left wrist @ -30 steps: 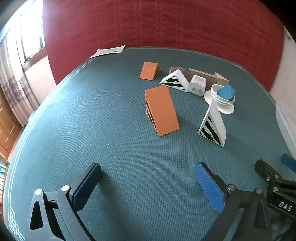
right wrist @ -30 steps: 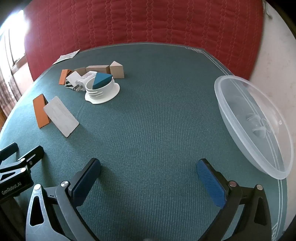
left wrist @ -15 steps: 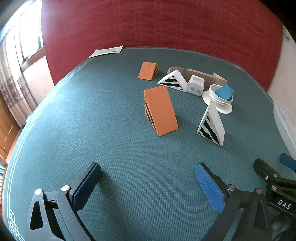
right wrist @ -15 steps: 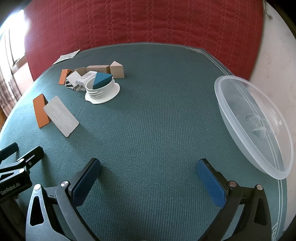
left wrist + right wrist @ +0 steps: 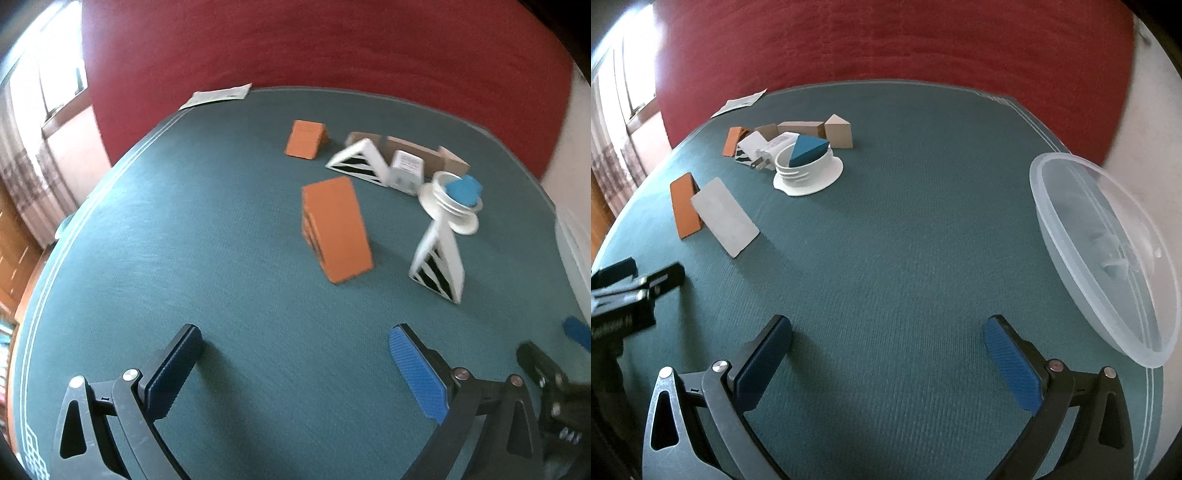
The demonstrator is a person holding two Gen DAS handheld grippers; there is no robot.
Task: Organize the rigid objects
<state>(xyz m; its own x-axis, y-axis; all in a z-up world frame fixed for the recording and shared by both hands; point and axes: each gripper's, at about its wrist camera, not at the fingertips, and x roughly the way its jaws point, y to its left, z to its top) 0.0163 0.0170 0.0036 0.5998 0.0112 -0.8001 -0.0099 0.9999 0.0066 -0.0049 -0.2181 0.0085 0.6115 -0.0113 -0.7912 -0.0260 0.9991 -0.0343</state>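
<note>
Two tongs stand wide and empty. Left view: the left tongs have advanced slightly; the orange wedge lies ahead, centre, the likely first pick. Right view: the right tongs remain stationary; the clear bowl sits ahead-right.

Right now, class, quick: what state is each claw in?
Left claw: open, holding nothing.
Right claw: open, holding nothing.
</note>
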